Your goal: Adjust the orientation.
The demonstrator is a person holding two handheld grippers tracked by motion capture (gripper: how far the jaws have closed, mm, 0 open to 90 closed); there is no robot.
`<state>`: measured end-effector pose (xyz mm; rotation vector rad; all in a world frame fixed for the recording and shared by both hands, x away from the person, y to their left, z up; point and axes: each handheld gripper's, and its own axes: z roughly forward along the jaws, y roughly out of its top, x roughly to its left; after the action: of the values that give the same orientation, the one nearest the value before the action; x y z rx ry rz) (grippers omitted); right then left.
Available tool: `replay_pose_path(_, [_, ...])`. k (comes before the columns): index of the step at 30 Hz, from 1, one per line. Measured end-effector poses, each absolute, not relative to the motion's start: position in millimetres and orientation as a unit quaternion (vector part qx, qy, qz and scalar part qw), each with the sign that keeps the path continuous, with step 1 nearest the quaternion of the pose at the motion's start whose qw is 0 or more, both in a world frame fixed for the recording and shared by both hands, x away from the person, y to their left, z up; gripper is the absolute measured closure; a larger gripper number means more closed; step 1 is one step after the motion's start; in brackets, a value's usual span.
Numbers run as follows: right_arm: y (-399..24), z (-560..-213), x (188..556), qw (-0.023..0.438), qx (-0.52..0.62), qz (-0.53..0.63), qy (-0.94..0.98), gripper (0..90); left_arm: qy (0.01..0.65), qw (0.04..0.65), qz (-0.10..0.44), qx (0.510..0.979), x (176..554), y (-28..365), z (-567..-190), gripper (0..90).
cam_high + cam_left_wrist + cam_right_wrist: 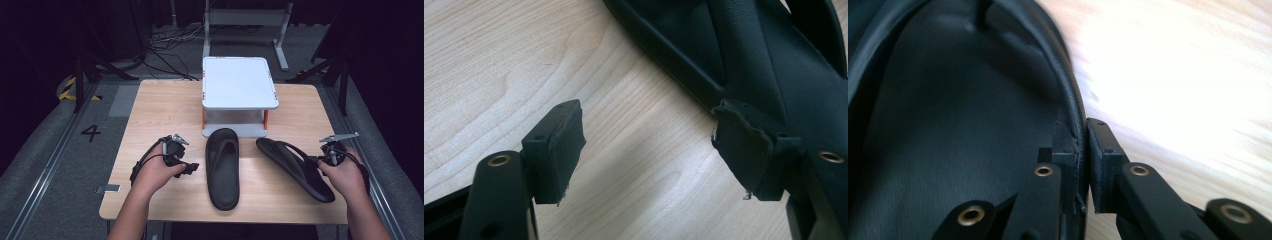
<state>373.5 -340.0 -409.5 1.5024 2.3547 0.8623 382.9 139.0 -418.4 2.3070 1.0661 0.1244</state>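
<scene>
High view: on our light wooden desk [150,110] two black rubber flip-flop sandals lie before a white two-tier stand [239,82]. Our right gripper [1083,165] is clamped on the edge of the right black sandal [295,167]. Our left gripper [649,150] stands apart beside the left black sandal [222,167], its pads holding nothing.
</scene>
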Motion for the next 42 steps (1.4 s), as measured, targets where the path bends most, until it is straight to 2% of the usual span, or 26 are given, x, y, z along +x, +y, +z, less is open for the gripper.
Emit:
replay_pose_path(2, [-333,-408,372,0.120,0.505,0.298,0.801,84.1,0.401,0.293,0.046,0.867,383,138,-419,28.5])
replay_pose_path(3, [-321,-408,372,0.148,0.496,0.295,0.803,83.9,0.400,0.291,0.044,0.868,383,138,-420,28.5])
replay_pose_path(4, [-315,-410,372,0.158,0.493,0.294,0.803,83.8,0.398,0.291,0.040,0.869,382,137,-421,28.5])
replay_pose_path(11, [-285,-424,379,0.200,0.490,0.273,0.803,82.6,0.411,0.286,0.046,0.865,375,145,-423,28.4])
replay_pose_path(16, [-271,-428,380,0.180,0.481,0.282,0.811,77.4,0.420,0.285,0.047,0.860,372,150,-423,28.5])
replay_pose_path(17, [-262,-433,379,0.170,0.478,0.282,0.815,65.9,0.418,0.287,0.045,0.861,371,151,-423,28.5])
replay_pose_path(18, [-259,-434,379,0.169,0.476,0.294,0.811,59.8,0.422,0.286,0.044,0.859,370,152,-423,28.5])
replay_pose_path(21, [-260,-431,379,0.152,0.474,0.321,0.805,51.5,0.422,0.285,0.048,0.859,370,153,-423,28.4])
replay_pose_path(23, [-267,-425,379,0.137,0.478,0.345,0.796,49.5,0.421,0.286,0.049,0.859,371,155,-422,28.5])
replay_pose_path(25, [-281,-416,378,0.114,0.485,0.373,0.783,50.1,0.422,0.284,0.052,0.859,373,155,-422,28.5])
replay_pose_path(30, [-307,-409,379,0.131,0.495,0.355,0.782,58.1,0.420,0.280,0.052,0.861,376,153,-423,28.4])
replay_pose_path(31, [-315,-415,381,0.136,0.503,0.291,0.802,59.1,0.420,0.278,0.053,0.862,377,151,-423,28.4])
replay_pose_path(33, [-317,-419,381,0.134,0.506,0.263,0.811,60.0,0.419,0.278,0.051,0.863,379,149,-424,28.5])
replay_pose_path(37, [-318,-437,380,0.090,0.503,0.179,0.841,65.0,0.419,0.272,0.047,0.865,384,145,-428,28.4])
replay_pose_path(42, [-302,-443,371,0.046,0.485,0.165,0.858,67.6,0.413,0.266,0.038,0.870,388,139,-434,28.4])
